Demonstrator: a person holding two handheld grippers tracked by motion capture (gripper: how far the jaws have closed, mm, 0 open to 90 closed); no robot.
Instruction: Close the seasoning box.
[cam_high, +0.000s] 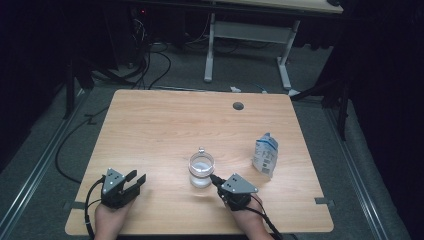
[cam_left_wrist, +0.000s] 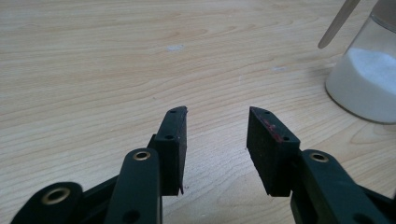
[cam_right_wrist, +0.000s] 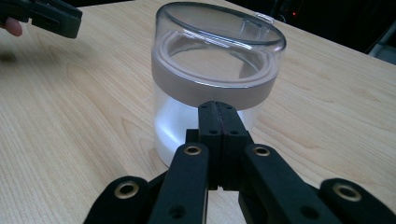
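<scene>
A clear lidded jar (cam_high: 201, 170) holding white powder stands near the middle of the wooden table (cam_high: 165, 125). My right gripper (cam_high: 215, 178) is shut with nothing between its jaws, and its tips sit right against the jar (cam_right_wrist: 210, 88) below the grey seal band. My left gripper (cam_high: 136, 178) rests open near the table's front left, empty. In the left gripper view the left gripper (cam_left_wrist: 217, 126) points over bare wood, with the jar (cam_left_wrist: 366, 79) at the far right. A white and blue pouch (cam_high: 265, 154) stands right of the jar.
A round cable hole (cam_high: 238, 106) lies near the table's far edge. Beyond the table stand a white desk frame (cam_high: 247, 45) and loose cables (cam_high: 150, 65) on the floor. The left gripper (cam_right_wrist: 44, 16) appears at the top left of the right gripper view.
</scene>
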